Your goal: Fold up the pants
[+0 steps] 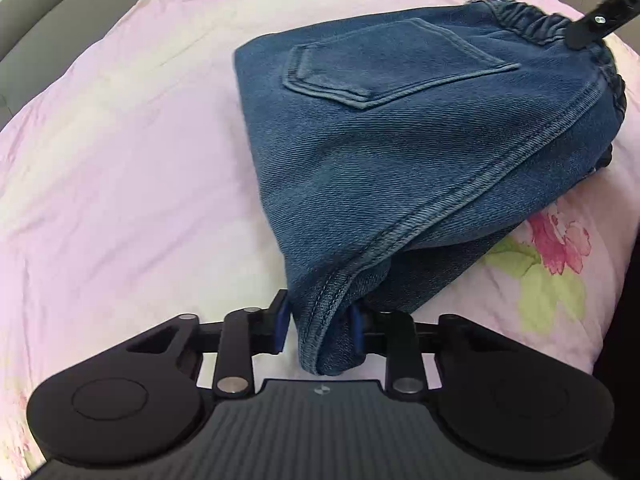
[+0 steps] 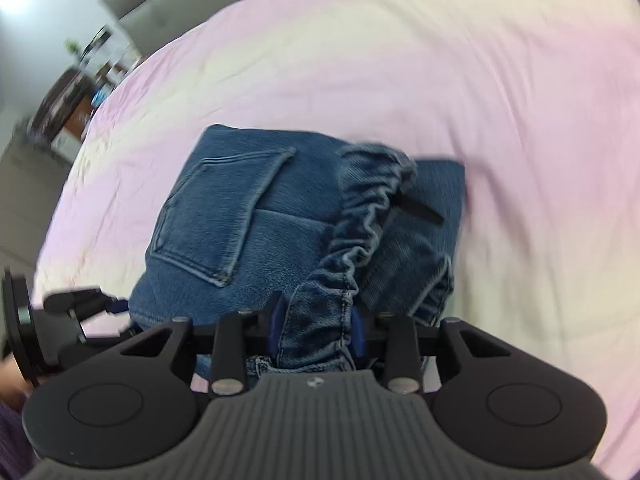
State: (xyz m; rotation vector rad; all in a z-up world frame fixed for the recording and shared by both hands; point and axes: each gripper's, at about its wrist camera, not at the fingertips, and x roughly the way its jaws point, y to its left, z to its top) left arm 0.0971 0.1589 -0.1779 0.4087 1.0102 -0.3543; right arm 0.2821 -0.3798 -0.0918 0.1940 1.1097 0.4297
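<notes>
A wide bed (image 1: 120,152) covered in a pale pink sheet with a flower print fills both views. On it lies a pair of blue denim pants (image 1: 400,152), folded into a thick bundle, with a back pocket (image 1: 384,68) facing up and the gathered elastic waistband (image 2: 360,220) running along one raised edge. The left gripper (image 1: 320,326) is clenched on a stitched corner of the bundle, the cloth bunched between its blue-padded fingers and lifted off the sheet. The right gripper (image 2: 316,330) is clamped on the waistband, denim filling the gap between its fingers. In the right wrist view, a short black strap or loop (image 2: 416,208) sticks out beside the waistband; that view is blurred, so it is hard to say exactly what it is.
</notes>
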